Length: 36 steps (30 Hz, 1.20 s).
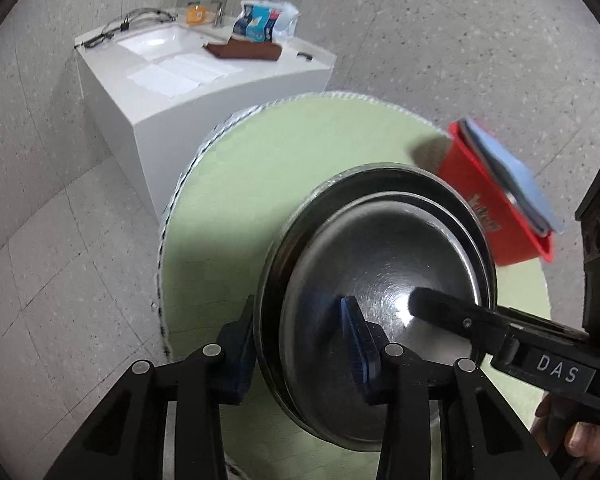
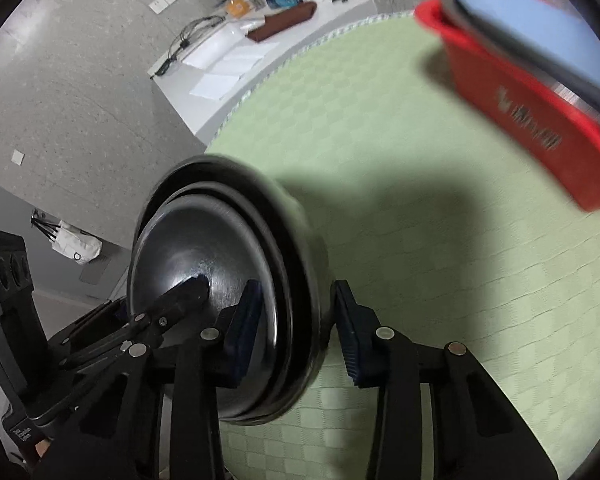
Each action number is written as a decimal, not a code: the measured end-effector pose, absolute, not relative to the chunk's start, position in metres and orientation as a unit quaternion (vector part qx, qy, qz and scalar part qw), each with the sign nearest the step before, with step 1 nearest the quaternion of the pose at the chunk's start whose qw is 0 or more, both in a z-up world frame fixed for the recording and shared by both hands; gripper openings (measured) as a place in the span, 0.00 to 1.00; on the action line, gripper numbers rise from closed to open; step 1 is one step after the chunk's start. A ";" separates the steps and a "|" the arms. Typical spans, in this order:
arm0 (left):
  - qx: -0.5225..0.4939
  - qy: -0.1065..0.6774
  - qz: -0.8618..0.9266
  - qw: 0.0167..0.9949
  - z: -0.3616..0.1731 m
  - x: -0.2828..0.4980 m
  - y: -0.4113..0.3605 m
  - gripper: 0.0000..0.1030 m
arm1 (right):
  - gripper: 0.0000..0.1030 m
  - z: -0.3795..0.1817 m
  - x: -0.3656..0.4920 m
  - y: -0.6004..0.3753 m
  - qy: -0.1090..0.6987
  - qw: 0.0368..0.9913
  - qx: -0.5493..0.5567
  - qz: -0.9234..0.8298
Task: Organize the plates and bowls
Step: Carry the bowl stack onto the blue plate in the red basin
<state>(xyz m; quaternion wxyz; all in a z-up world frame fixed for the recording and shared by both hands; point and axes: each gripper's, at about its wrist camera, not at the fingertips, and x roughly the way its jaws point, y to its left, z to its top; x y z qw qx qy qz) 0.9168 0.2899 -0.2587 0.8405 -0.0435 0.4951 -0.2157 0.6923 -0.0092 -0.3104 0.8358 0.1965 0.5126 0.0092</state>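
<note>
A stack of nested steel bowls (image 1: 380,280) is held tilted above the round green table (image 1: 260,168). My left gripper (image 1: 300,344) straddles the stack's rim, one finger outside, one inside, shut on it. In the right wrist view my right gripper (image 2: 296,328) straddles the opposite rim of the same stack (image 2: 220,264), with a small gap at the outer finger. The right gripper's finger (image 1: 440,304) shows inside the bowl in the left wrist view. The left gripper's finger (image 2: 188,288) shows inside it in the right wrist view.
A red rack (image 1: 496,208) holding flat blue and grey plates stands on the table's right side; it also shows in the right wrist view (image 2: 532,120). A white counter (image 1: 204,68) with a sink, papers and packets stands beyond the table. The floor is grey tile.
</note>
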 end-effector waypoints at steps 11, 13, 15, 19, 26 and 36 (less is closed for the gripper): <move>-0.052 0.431 -0.237 0.869 -0.176 0.896 0.213 0.32 | 0.34 -0.216 0.675 -0.086 0.443 0.877 0.184 0.027; -0.048 0.428 -0.246 0.869 -0.167 0.898 0.187 0.32 | 0.34 -0.202 0.673 -0.107 0.435 0.881 0.186 0.023; -0.041 0.421 -0.257 0.869 -0.159 0.904 0.155 0.32 | 0.34 -0.189 0.673 -0.132 0.423 0.886 0.187 0.014; -0.025 0.418 -0.262 0.869 -0.155 0.920 0.101 0.32 | 0.34 -0.177 0.676 -0.184 0.420 0.885 0.200 -0.001; 0.011 0.455 -0.253 0.854 -0.184 0.964 0.017 0.32 | 0.34 -0.192 0.698 -0.256 0.454 0.863 0.220 -0.020; 0.048 0.508 -0.212 0.833 -0.223 1.009 -0.041 0.32 | 0.34 -0.231 0.727 -0.291 0.508 0.830 0.229 -0.022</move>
